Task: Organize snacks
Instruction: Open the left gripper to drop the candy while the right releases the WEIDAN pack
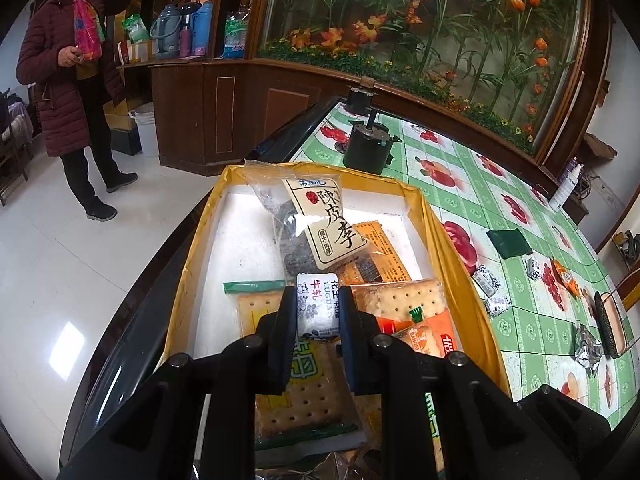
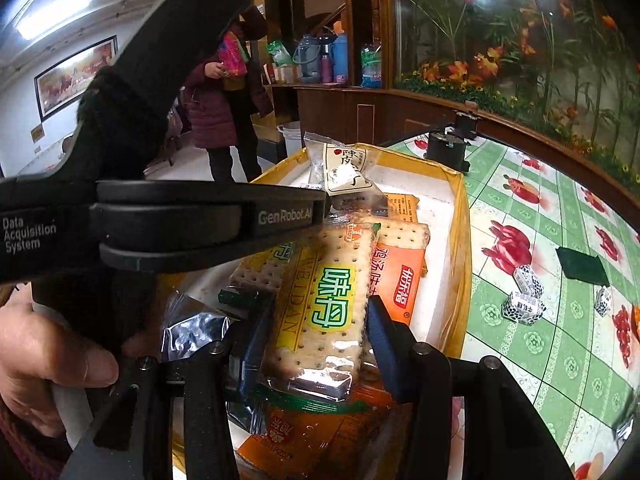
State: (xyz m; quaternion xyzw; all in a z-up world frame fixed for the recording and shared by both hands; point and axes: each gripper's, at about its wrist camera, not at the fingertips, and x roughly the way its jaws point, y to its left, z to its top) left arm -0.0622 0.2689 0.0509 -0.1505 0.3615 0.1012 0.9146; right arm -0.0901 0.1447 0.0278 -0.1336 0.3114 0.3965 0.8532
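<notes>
A yellow-lined box [image 1: 460, 264] [image 2: 460, 216] with a white floor holds several snack packs. My left gripper [image 1: 318, 308] is shut on a small black-and-white nougat candy [image 1: 316, 304], held above the box's near part. My right gripper [image 2: 320, 320] is shut on a yellow-labelled cracker pack [image 2: 324, 304], also over the box. Under it lie an orange cracker pack [image 2: 400, 280] and a beige plum-candy bag [image 1: 324, 224] [image 2: 344, 168]. In the right wrist view the left gripper's body [image 2: 172, 224] crosses the frame, with a hand [image 2: 44, 364] on it.
On the green fruit-print tablecloth [image 1: 452, 196] lie more nougat candies [image 1: 486, 280] [image 2: 524, 308], a dark green packet [image 1: 508, 242] and a silver wrapper [image 1: 588, 348]. A black canister [image 1: 366, 148] stands behind the box. A person [image 1: 68, 80] stands on the tiled floor at left.
</notes>
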